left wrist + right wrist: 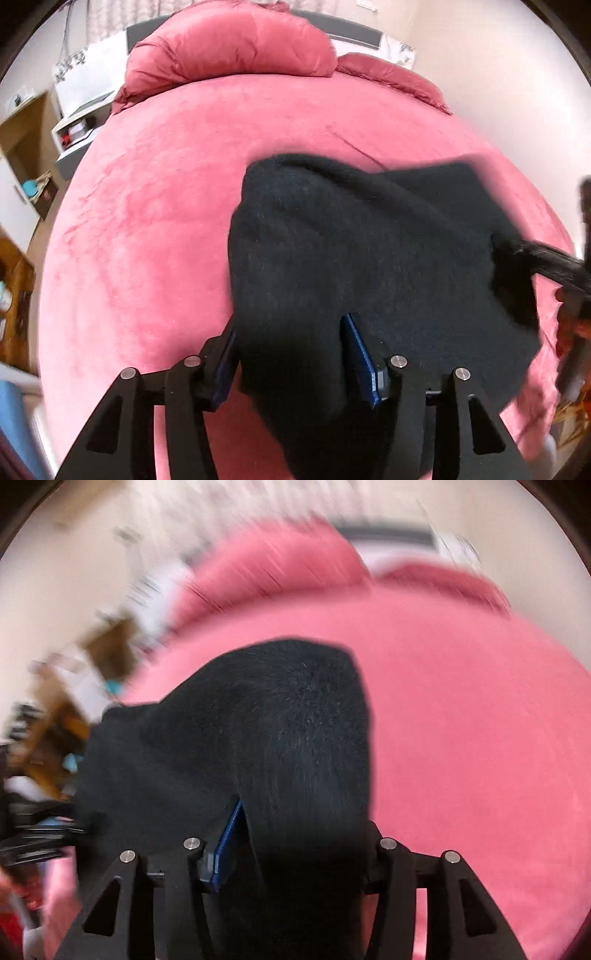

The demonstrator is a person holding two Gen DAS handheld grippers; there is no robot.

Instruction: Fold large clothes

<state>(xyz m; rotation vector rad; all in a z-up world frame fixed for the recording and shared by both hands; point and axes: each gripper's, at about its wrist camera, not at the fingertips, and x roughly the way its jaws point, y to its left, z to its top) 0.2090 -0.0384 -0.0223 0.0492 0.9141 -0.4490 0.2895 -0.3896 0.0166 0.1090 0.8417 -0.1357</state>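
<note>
Lying across a pink bed (155, 206), a dark fleece garment (351, 236) is bunched between the jaws of both grippers. Left gripper (291, 354): jaws parted, cloth draped between the blue pads. Right gripper (295, 849): clamping cannot be told.

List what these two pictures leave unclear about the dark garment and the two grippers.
- Right wrist view: the dark garment covers the right gripper's right pad, so a pinch cannot be confirmed.
- Left wrist view: the left gripper has cloth between its pads; contact is unclear.
- Both views: the garment's type and lower edge are cut off by the bottom frame.
- Right wrist view: the furniture is motion-blurred.
</note>
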